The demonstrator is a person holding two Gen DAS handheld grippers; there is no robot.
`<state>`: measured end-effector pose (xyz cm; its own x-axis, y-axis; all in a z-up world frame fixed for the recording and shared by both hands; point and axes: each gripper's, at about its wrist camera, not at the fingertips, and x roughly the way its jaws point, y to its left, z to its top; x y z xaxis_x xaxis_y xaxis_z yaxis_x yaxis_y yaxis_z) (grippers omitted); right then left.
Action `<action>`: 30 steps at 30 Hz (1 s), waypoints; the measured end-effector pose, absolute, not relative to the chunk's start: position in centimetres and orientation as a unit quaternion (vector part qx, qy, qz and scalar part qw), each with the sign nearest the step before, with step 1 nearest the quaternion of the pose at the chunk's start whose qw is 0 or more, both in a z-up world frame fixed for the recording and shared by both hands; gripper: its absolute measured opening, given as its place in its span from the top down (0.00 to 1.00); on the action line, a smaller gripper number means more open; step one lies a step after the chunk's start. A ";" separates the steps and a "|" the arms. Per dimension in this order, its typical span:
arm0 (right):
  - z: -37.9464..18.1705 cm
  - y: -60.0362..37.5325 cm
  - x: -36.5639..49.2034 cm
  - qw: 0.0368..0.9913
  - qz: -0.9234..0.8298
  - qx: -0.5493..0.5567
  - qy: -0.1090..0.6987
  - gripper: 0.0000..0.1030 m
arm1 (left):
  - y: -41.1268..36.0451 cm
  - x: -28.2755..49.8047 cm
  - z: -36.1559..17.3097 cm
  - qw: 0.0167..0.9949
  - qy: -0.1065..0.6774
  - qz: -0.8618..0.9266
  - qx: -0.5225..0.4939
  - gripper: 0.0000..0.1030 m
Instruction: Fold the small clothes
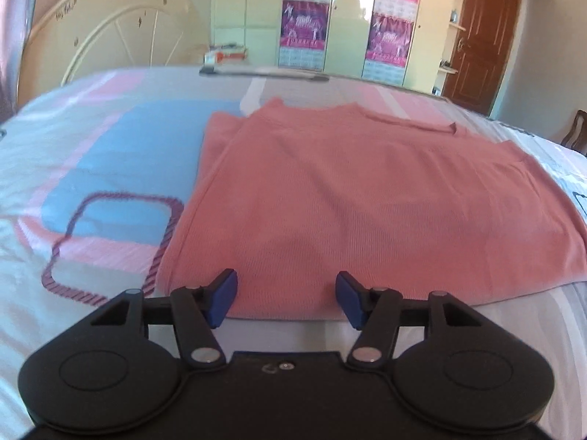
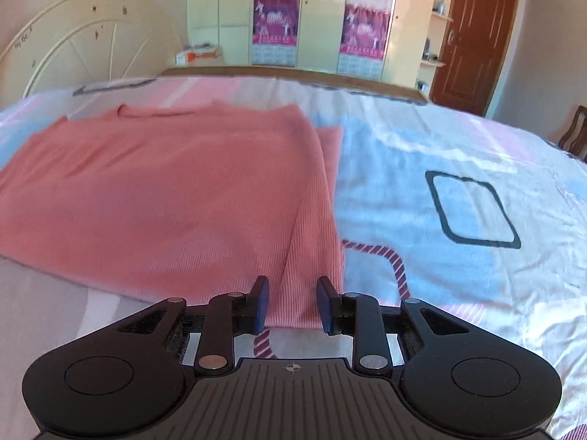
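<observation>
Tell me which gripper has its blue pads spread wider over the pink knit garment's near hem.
The left gripper: its pads stand well apart above the pink knit garment, while the right gripper shows a narrower gap at the garment's corner.

Black gripper point(image 1: 286, 297), blue pads point(image 1: 223, 300)

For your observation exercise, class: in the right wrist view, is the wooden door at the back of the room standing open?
No. The brown door sits shut in its frame beside the wardrobe.
</observation>
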<state>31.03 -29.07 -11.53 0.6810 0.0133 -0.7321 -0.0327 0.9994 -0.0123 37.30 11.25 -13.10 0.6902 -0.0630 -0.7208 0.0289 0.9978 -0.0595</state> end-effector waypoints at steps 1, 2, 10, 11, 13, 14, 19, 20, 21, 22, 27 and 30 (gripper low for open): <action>-12.1 -29.2 31.5 0.908 0.011 -0.011 0.419 0.73 | 11.3 37.3 -13.2 0.919 0.392 -0.026 -0.021 0.43; -12.6 -29.3 31.5 0.907 0.012 -0.009 0.420 0.73 | 11.3 37.4 -13.3 0.919 0.393 -0.026 -0.018 0.43; -12.7 -29.2 31.2 0.910 0.016 -0.019 0.415 0.73 | 11.2 37.5 -13.2 0.917 0.397 -0.024 -0.018 0.42; -12.6 -29.2 31.3 0.908 0.018 -0.018 0.417 0.73 | 11.4 37.4 -13.0 0.918 0.396 -0.019 -0.024 0.42; -12.4 -29.6 31.6 0.905 0.022 -0.011 0.425 0.73 | 12.5 36.7 -11.9 0.925 0.377 0.017 -0.046 0.43; -11.9 -29.7 31.6 0.905 0.023 -0.007 0.425 0.73 | 13.3 35.9 -11.4 0.929 0.364 0.031 -0.064 0.43; -9.1 -29.5 29.6 0.928 0.063 0.042 0.364 0.89 | 16.9 33.2 -12.0 0.898 0.368 -0.007 -0.241 0.64; -8.8 -29.3 29.7 0.928 0.071 0.060 0.360 0.90 | 17.1 33.1 -12.7 0.888 0.373 -0.010 -0.270 0.64; -8.7 -29.0 29.8 0.927 0.079 0.077 0.358 0.90 | 17.3 33.1 -13.6 0.875 0.377 -0.011 -0.303 0.64; -8.5 -28.6 30.1 0.926 0.090 0.091 0.356 0.90 | 17.5 33.3 -14.5 0.864 0.379 -0.009 -0.332 0.65; -8.0 -24.5 32.4 0.921 0.123 0.093 0.358 0.94 | 18.8 34.6 -17.0 0.840 0.327 0.000 -0.433 0.66; -8.2 -21.9 34.7 0.917 0.136 0.092 0.363 0.96 | 19.5 36.4 -18.1 0.835 0.309 -0.004 -0.454 0.69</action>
<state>34.72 -21.86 -8.16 0.6993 0.3167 -0.6408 -0.1826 0.9459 0.2683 36.42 19.51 -18.06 0.8088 -0.2875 -0.5130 -0.2745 0.5869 -0.7617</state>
